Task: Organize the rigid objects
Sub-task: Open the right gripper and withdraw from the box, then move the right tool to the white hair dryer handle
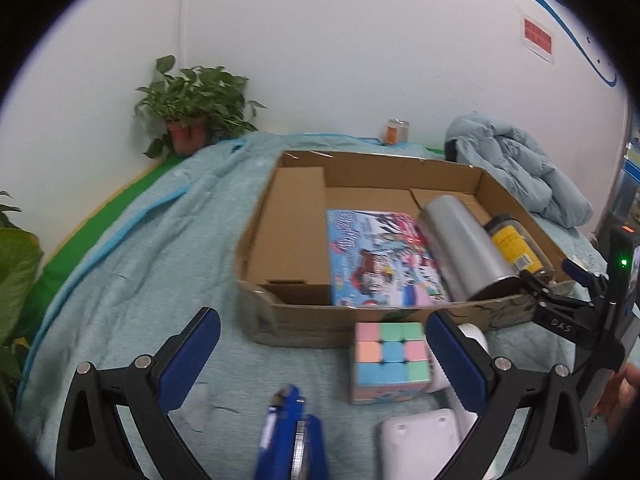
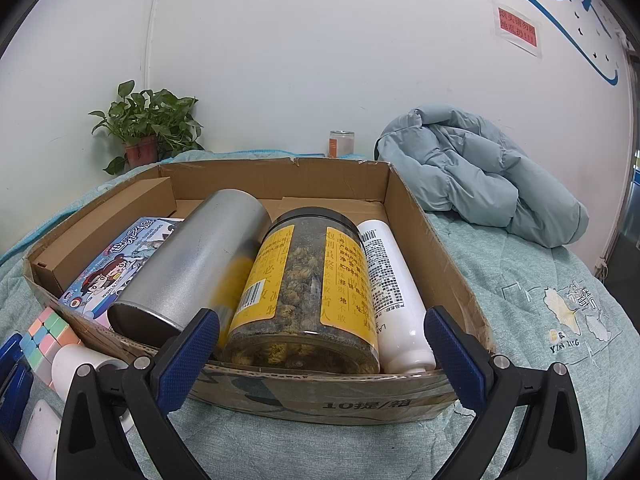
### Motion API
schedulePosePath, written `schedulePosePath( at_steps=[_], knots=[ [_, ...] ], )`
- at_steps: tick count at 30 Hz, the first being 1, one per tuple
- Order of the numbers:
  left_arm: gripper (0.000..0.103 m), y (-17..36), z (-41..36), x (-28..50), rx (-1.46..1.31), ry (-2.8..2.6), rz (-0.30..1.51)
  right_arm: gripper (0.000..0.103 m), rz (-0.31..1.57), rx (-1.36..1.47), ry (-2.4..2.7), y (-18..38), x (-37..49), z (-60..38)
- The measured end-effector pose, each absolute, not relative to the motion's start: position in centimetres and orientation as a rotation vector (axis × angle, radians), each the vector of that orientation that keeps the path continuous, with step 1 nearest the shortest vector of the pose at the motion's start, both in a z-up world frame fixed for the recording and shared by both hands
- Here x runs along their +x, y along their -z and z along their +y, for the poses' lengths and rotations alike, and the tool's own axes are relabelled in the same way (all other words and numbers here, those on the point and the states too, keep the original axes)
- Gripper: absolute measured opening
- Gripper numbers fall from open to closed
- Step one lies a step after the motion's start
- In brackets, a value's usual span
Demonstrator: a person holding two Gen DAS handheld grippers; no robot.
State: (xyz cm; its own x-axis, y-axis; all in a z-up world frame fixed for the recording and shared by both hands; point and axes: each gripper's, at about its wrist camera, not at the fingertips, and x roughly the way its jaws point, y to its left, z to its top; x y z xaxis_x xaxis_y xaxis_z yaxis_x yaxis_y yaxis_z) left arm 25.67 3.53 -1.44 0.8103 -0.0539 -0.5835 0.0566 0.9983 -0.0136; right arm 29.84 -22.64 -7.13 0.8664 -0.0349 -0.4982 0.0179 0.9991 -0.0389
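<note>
Both empty and spread: left hand-held gripper (image 1: pixel 322 354) above the cube (image 1: pixel 390 362) outside the box (image 1: pixel 320 328); right hand-held gripper (image 2: pixel 322 354) facing the jar (image 2: pixel 308 288); a skewed pinch could squirt the cube away.

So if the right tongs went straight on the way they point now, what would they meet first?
Most likely the near wall of the cardboard box, which lies directly ahead of the open right tongs. If they pass above that rim, the yellow-labelled jar lying inside comes next. Height over the rim is hard to judge.
</note>
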Motion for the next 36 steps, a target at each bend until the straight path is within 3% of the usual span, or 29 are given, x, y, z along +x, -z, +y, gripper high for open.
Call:
schedulePosePath(
  at_steps=[8, 20, 28, 36],
  knots=[
    [0.102, 1.3, 6.2, 27.7, 0.162, -0.018, 0.583, 0.103, 0.522, -0.032, 0.027, 7.1, 29.8, -22.6],
    [0.102, 2.6, 6.9, 27.0, -0.071, 0.076, 0.654, 0.103, 0.532, -0.025, 0.035, 6.9, 29.7, -22.4],
    [0.102, 1.7, 9.0, 26.2, -0.070, 0.157, 0.742, 0.103, 0.315, -0.134, -0.170, 0.3, 15.9, -17.9],
    [0.102, 6.0, 9.2, 23.3, -0.162, 0.213, 0.927, 0.103, 0.562, 0.060, -0.474, 0.5, 8.6, -10.6]
  ],
)
